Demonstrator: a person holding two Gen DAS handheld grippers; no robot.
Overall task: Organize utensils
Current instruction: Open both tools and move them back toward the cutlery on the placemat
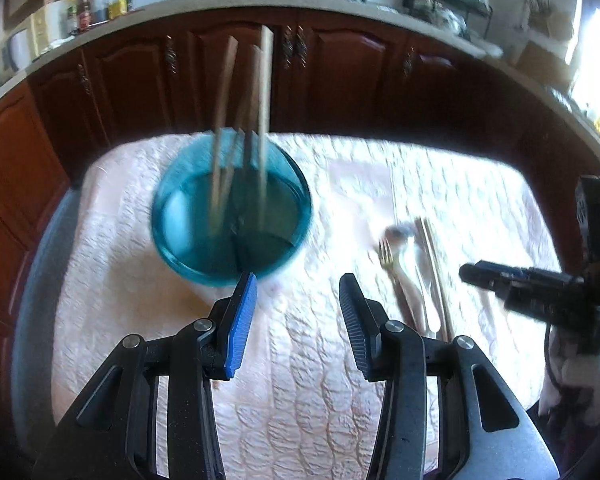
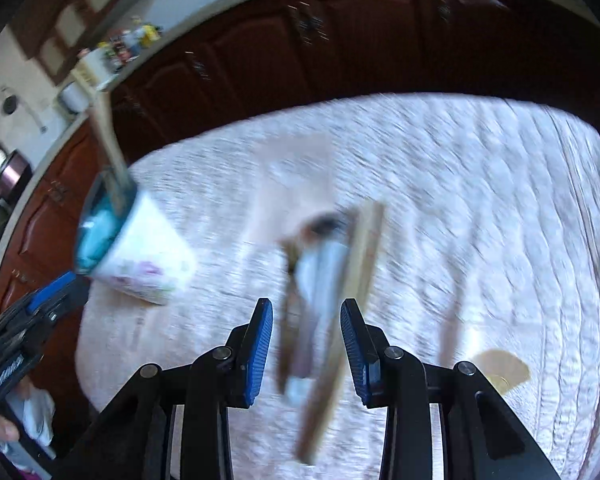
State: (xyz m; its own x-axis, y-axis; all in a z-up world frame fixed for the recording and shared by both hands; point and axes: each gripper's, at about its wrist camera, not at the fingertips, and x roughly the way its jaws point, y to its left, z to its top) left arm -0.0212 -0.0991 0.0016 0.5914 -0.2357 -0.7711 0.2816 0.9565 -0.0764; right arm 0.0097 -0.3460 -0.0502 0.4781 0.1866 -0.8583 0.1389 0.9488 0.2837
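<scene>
While we are bringing the right gripper down, jaws apart and empty, over the loose bundle of fork, spoon and wooden chopsticks, its long axis is running between the pads; our left gripper, wide and empty, is hovering beside the blue-lined cup.

Quilted cloth; glossy blue cup; wooden chopsticks

Dark red-brown wooden cabinets with arched doors curve behind a table under a pale quilted cloth, a light countertop above carries bottles and pots, and bright daylight pours in at the right.
</scene>
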